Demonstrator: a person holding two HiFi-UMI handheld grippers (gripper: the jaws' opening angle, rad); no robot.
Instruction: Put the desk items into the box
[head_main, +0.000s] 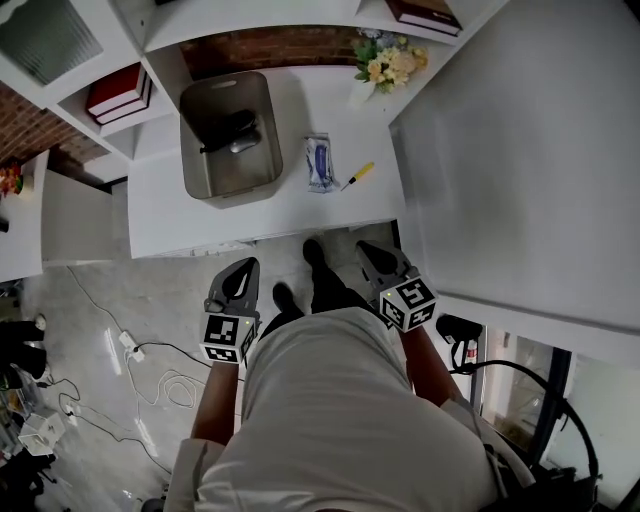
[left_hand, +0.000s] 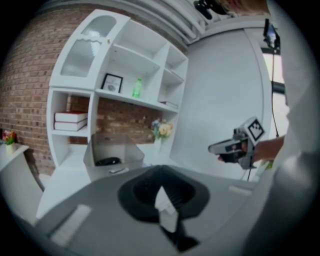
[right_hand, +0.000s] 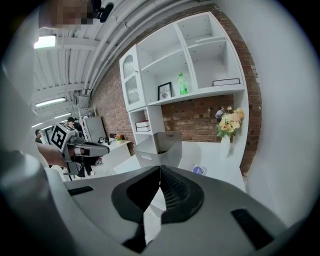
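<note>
A grey box (head_main: 228, 175) stands on the white desk (head_main: 290, 205) and holds a dark item (head_main: 232, 128) and a small silvery one (head_main: 243, 146). To its right lie a white-and-blue packet (head_main: 319, 162) and a yellow-handled tool (head_main: 356, 176). Both grippers hang over the floor, short of the desk's near edge. My left gripper (head_main: 247, 264) is shut and empty, pointing toward the box (left_hand: 112, 150). My right gripper (head_main: 366, 247) is shut too, with nothing in it. Ahead of it are the box (right_hand: 162, 145) and the packet (right_hand: 199, 170).
A vase of flowers (head_main: 390, 62) stands at the desk's back right. Red books (head_main: 118, 92) lie on a shelf at the left. A white panel (head_main: 520, 150) borders the desk on the right. Cables and a power strip (head_main: 130, 345) lie on the floor at the left.
</note>
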